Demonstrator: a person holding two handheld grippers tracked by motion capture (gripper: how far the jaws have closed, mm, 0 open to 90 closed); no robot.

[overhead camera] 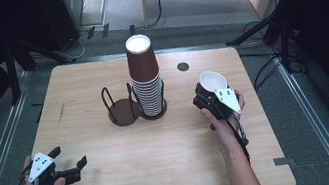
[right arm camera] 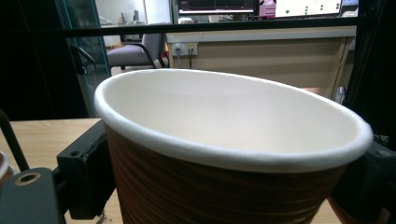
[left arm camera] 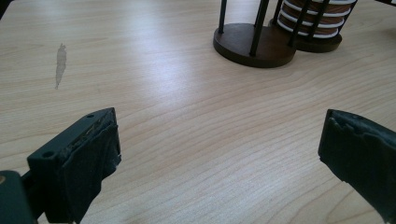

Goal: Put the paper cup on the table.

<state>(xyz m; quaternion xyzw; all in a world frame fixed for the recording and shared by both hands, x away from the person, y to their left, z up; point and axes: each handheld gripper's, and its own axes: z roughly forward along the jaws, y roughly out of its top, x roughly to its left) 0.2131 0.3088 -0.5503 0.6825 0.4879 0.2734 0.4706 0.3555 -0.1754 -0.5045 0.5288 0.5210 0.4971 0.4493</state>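
Observation:
A brown paper cup (overhead camera: 212, 82) with a white inside sits mouth-up between the jaws of my right gripper (overhead camera: 209, 96), which is shut on it at the table's right. In the right gripper view the cup (right arm camera: 224, 163) is squeezed into an oval. A tall stack of upside-down brown cups (overhead camera: 145, 78) stands in the right ring of a dark wire cup holder (overhead camera: 124, 110) at mid-table; the left ring holds nothing. My left gripper (overhead camera: 69, 158) rests open near the front left corner, and its view shows bare wood between its pads (left arm camera: 88, 158), with the holder's base (left arm camera: 254, 44) beyond.
The wooden table (overhead camera: 116, 181) has a round cable hole (overhead camera: 183, 66) at the back right and a pale scuff (overhead camera: 60, 113) on the left. Dark stands and cables surround the table on the floor.

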